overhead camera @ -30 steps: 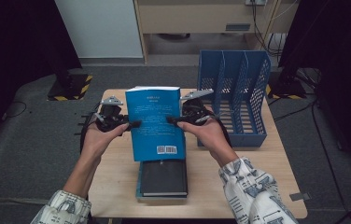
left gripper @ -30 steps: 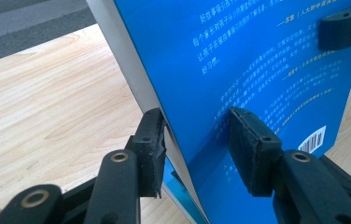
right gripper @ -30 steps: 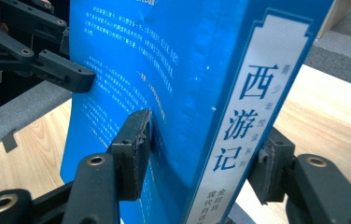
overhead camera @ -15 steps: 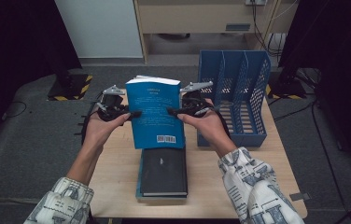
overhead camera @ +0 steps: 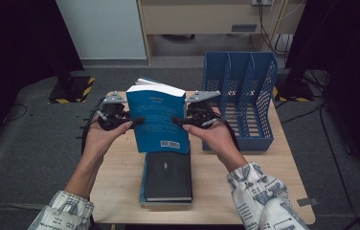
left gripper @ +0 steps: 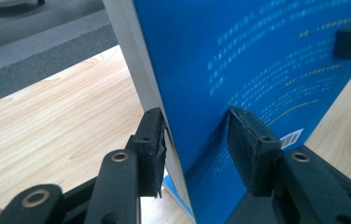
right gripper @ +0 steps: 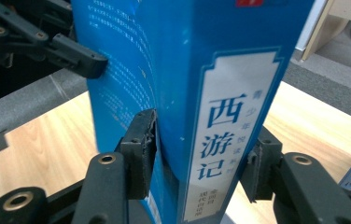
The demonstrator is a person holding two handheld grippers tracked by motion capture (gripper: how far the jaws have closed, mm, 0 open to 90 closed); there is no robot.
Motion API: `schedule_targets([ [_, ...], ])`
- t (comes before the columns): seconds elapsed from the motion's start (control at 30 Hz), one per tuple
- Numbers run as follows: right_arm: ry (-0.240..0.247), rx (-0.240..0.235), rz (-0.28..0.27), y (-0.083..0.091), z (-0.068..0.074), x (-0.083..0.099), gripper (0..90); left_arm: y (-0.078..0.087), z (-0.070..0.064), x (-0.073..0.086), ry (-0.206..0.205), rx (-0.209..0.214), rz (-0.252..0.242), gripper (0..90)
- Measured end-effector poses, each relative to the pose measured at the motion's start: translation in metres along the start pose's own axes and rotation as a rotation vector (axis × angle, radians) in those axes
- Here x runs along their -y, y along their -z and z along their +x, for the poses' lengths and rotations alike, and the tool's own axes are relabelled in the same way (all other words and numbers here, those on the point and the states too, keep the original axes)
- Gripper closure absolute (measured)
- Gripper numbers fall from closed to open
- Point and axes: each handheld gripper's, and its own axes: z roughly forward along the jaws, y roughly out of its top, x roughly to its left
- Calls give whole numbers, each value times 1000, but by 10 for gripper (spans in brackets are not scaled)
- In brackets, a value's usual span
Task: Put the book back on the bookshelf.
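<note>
A blue paperback book (overhead camera: 158, 120) stands nearly upright above the table, back cover and barcode towards me. My left gripper (overhead camera: 138, 120) is shut on its left, page-edge side. My right gripper (overhead camera: 176, 122) is shut on its right, spine side. In the left gripper view the two pads clamp the book (left gripper: 257, 70) at my left gripper (left gripper: 197, 149). The right gripper view has my right gripper (right gripper: 201, 158) pinching the book's (right gripper: 173, 60) spine with its white title label, and the left gripper (right gripper: 89, 60) holding the far edge.
A black book (overhead camera: 167, 175) lies on another book on the wooden table (overhead camera: 120, 167), just below the held one. A blue slotted file rack (overhead camera: 240, 105) stands at the table's right rear. Dark floor surrounds the table.
Both grippers have raised the blue book off the stack and tipped it from nearly flat to nearly upright, moving it slightly away from me.
</note>
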Motion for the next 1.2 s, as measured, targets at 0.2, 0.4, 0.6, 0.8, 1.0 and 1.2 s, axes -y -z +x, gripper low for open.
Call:
schedule_targets([
  [0.2,35,-2,-5,12,15,9,518,8,-11,7,-7,3,-34,544],
  [0.4,65,-27,-15,15,17,5,490,9,-14,8,-15,13,-40,529],
  [0.6,73,-35,-44,12,17,-4,501,7,-13,8,-11,6,-46,525],
  [0.8,87,-47,-42,16,26,-5,568,8,-10,12,28,-13,-91,508],
  [1.0,102,-46,-43,17,33,-4,570,7,-10,9,22,-21,-88,504],
  [1.2,99,-43,-46,16,33,-5,565,2,-9,3,14,-21,-84,500],
])
